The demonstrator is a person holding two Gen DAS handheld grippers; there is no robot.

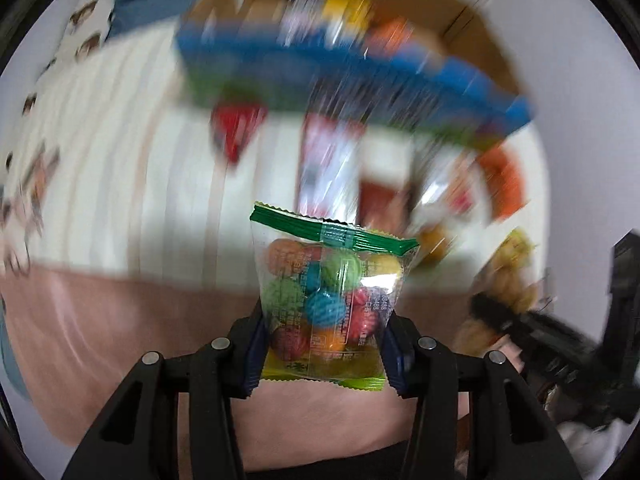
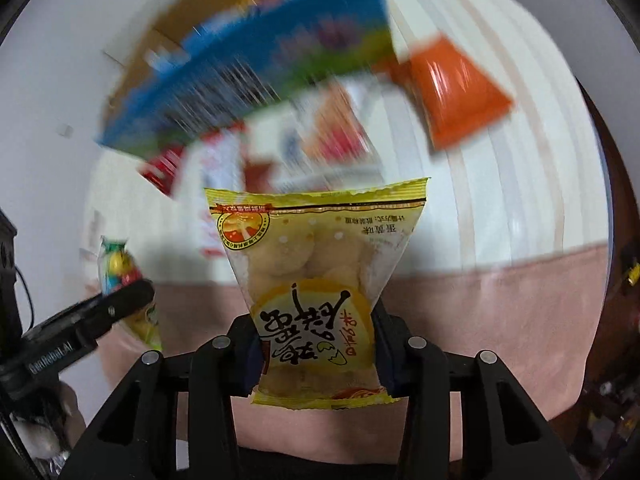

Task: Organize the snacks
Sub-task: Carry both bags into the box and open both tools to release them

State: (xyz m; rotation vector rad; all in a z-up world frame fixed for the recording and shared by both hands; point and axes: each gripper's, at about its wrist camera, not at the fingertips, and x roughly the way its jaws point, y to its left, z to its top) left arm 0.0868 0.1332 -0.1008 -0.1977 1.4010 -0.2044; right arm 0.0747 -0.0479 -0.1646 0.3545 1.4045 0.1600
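My left gripper [image 1: 322, 354] is shut on a clear bag of coloured candy balls [image 1: 330, 292] with a green sealed top, held upright above the bed. My right gripper [image 2: 316, 354] is shut on a yellow packet of puffed snacks [image 2: 316, 264], also lifted off the surface. Each gripper shows in the other's view: the right one with its yellow packet [image 1: 516, 264] at the right edge, the left one with the candy bag [image 2: 120, 272] at the left edge. Several loose snack packs [image 1: 332, 164] lie blurred on the striped white cloth [image 1: 120, 160].
A blue and green box [image 1: 340, 76] stands in front of an open cardboard carton [image 1: 460, 32] with packets inside. An orange packet [image 2: 456, 96] lies on the cloth at the right. A pink blanket [image 1: 120, 332] covers the near side. White walls surround the bed.
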